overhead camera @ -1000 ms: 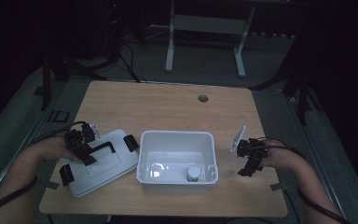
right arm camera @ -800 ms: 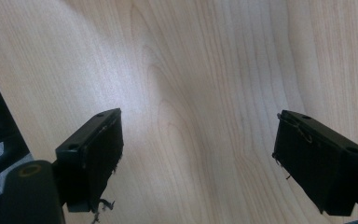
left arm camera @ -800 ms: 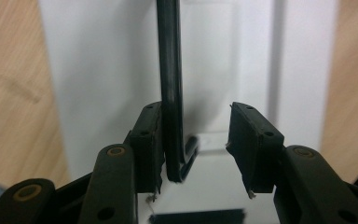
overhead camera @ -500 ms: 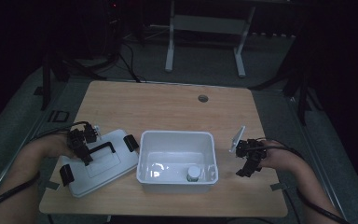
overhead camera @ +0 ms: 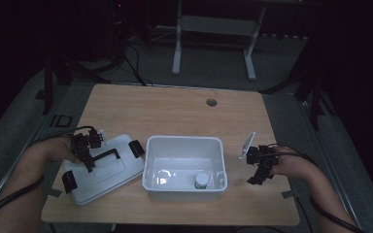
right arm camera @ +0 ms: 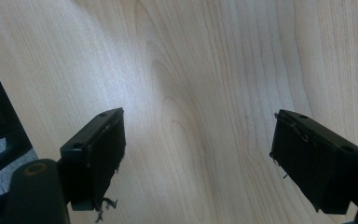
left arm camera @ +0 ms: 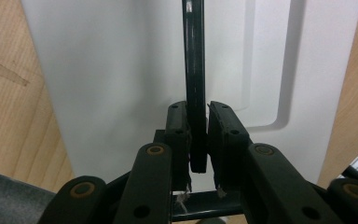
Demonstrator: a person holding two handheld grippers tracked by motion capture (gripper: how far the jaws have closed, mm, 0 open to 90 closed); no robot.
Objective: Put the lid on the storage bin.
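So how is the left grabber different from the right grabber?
The left gripper is pinched shut on the lid's black handle; the right gripper stands wide open, holding nothing. The left one sits over the white lid, the right one over bare wooden table. Both have two black jaws.

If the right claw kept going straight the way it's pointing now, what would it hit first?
Most likely the bare wooden table: the open right claw faces the tabletop with nothing between, though the depth is hard to judge.

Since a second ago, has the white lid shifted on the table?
No. The white lid lies at the same spot left of the white bin, black handle now in the left claw.
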